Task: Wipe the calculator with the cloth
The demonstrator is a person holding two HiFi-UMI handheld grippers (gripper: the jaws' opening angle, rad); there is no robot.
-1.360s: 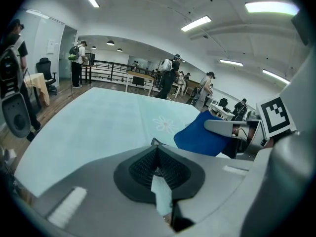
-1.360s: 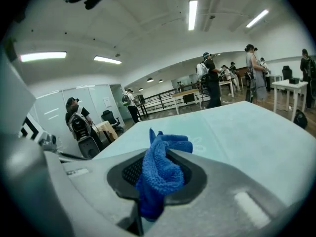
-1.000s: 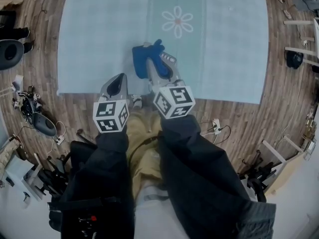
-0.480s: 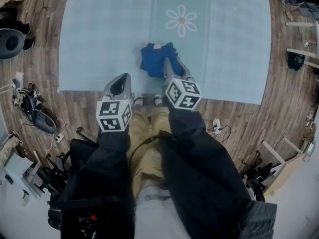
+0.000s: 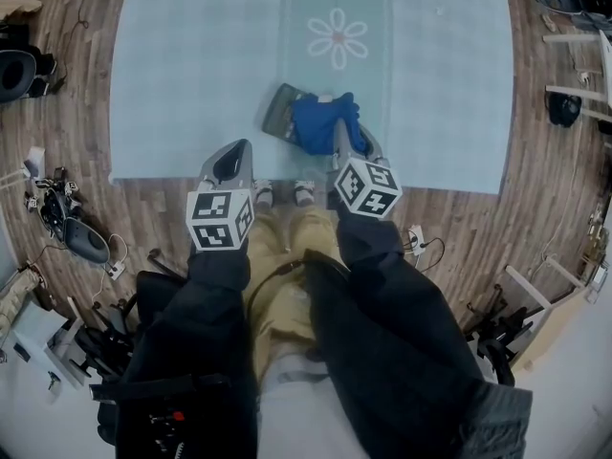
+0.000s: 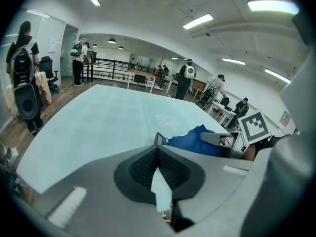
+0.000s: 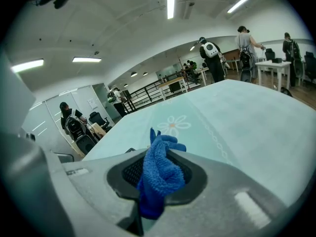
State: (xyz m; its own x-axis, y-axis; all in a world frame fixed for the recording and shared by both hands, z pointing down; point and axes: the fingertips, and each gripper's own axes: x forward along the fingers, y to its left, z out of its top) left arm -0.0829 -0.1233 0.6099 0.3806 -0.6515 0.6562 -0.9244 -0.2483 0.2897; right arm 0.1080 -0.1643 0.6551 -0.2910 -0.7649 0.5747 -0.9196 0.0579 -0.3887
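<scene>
A dark calculator (image 5: 281,110) lies on the light blue tablecloth (image 5: 191,65), near its front edge. A blue cloth (image 5: 321,122) covers the calculator's right end. My right gripper (image 5: 342,135) is shut on that cloth and presses it down there. In the right gripper view the cloth (image 7: 159,171) bulges out between the shut jaws. My left gripper (image 5: 229,158) hovers over the table's front edge, left of the calculator, shut and holding nothing. The left gripper view shows the calculator's corner (image 6: 159,138) and the cloth (image 6: 196,140) just past my jaw tips.
A white flower print (image 5: 338,38) marks the tablecloth behind the calculator. The person's shoes (image 5: 263,194) stand at the table's front edge. Cables and gear (image 5: 67,220) lie on the wooden floor at left. Several people (image 6: 20,78) stand in the hall.
The right gripper has dragged the cloth to the right across the calculator, uncovering its left end. The left gripper has stayed where it was.
</scene>
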